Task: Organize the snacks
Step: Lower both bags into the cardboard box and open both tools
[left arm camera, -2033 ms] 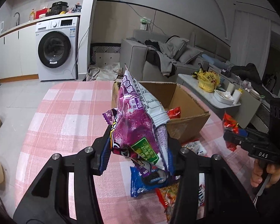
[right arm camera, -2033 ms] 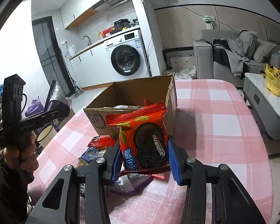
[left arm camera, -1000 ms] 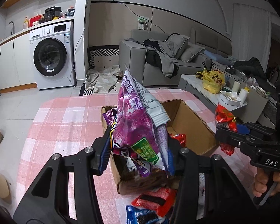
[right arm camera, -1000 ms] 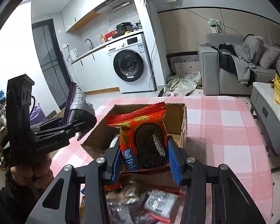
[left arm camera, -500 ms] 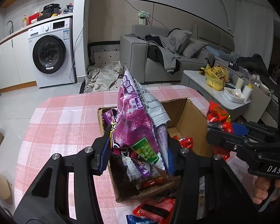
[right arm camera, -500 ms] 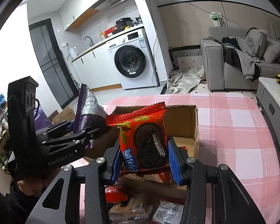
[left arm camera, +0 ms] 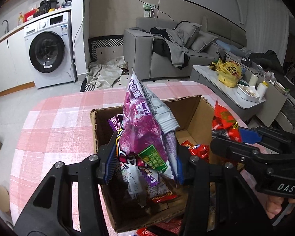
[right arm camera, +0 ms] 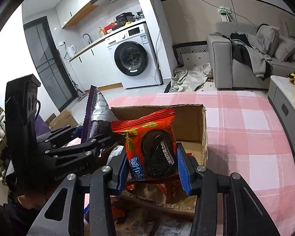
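Note:
My left gripper (left arm camera: 144, 167) is shut on a purple snack bag (left arm camera: 141, 129), held upright over the open cardboard box (left arm camera: 188, 106). My right gripper (right arm camera: 153, 172) is shut on a red cookie packet (right arm camera: 153, 147), also above the cardboard box (right arm camera: 186, 123). In the left wrist view the right gripper (left arm camera: 236, 137) reaches in from the right with the red packet (left arm camera: 225, 122). In the right wrist view the left gripper (right arm camera: 92, 135) comes in from the left with the purple bag (right arm camera: 94, 114). Several packets lie inside the box (left arm camera: 196, 149).
The box stands on a table with a pink checked cloth (right arm camera: 255, 129). More loose snack packets (right arm camera: 143, 222) lie on the cloth in front of the box. A washing machine (left arm camera: 49, 51), a grey sofa (left arm camera: 167, 45) and a low white table (left arm camera: 236, 90) stand beyond.
Both grippers have moved forward and slightly down over the box, which now fills more of each view. They have also drawn closer together. Each keeps its packet.

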Demonstrator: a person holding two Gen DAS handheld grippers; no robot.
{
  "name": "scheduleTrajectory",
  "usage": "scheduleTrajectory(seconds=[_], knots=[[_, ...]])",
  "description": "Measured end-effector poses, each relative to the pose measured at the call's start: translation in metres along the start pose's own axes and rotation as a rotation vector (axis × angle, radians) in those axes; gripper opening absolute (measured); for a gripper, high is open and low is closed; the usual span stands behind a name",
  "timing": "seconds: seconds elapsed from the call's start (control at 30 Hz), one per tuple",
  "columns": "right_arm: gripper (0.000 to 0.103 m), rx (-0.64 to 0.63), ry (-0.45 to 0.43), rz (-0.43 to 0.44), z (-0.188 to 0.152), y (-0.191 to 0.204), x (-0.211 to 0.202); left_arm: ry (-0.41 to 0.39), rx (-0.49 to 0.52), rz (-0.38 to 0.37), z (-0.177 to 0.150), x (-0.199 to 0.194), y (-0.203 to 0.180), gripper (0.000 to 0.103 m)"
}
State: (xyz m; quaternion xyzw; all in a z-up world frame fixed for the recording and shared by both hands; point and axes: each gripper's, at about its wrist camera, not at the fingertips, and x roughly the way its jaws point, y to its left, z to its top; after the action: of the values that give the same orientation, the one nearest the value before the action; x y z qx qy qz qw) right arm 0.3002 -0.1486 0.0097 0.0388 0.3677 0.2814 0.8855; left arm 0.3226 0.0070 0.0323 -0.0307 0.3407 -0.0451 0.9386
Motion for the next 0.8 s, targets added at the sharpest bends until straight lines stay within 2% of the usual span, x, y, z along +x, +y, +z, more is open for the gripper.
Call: scheduleTrajectory(seconds=[0.3, 0.4, 0.43, 0.47, 0.53, 0.57, 0.6, 0.63, 0.7, 0.73, 0.8], knots=[[0.045, 0.017, 0.026, 0.010, 0.002, -0.003, 0.012, 0.036, 0.009, -0.011, 0.001, 0.013, -0.002, 0.045], [0.058, 0.013, -0.009, 0.030, 0.002, -0.003, 0.002, 0.036, 0.029, -0.027, 0.001, 0.008, -0.002, 0.045], [0.065, 0.012, -0.019, 0.028, 0.001, -0.004, -0.001, 0.029, 0.036, -0.034, 0.001, 0.004, -0.002, 0.049], [0.067, 0.012, -0.034, 0.022, 0.001, -0.005, -0.005, 0.022, 0.038, -0.036, 0.001, 0.000, -0.003, 0.051], [0.068, 0.021, -0.035, 0.026, -0.001, -0.007, -0.010, 0.006, 0.039, -0.031, 0.001, -0.007, -0.004, 0.067], [0.069, 0.026, -0.035, 0.026, -0.002, -0.008, -0.012, -0.005, 0.036, -0.032, 0.000, -0.013, -0.003, 0.072], [0.075, 0.030, -0.037, 0.025, -0.003, -0.010, -0.016, -0.014, 0.031, -0.033, -0.001, -0.018, -0.002, 0.081], [0.084, 0.031, -0.038, 0.028, -0.004, -0.010, -0.019, -0.020, 0.028, -0.030, -0.004, -0.025, -0.002, 0.083], [0.088, 0.045, -0.043, 0.064, -0.007, -0.012, -0.029, -0.020, 0.022, -0.024, -0.007, -0.034, -0.001, 0.084], [0.094, 0.055, -0.047, 0.072, -0.009, -0.014, -0.034, -0.019, 0.021, -0.027, -0.010, -0.042, 0.000, 0.084], [0.103, 0.072, -0.076, 0.058, -0.014, -0.015, -0.046, -0.026, 0.016, -0.022, -0.017, -0.054, 0.002, 0.092]])
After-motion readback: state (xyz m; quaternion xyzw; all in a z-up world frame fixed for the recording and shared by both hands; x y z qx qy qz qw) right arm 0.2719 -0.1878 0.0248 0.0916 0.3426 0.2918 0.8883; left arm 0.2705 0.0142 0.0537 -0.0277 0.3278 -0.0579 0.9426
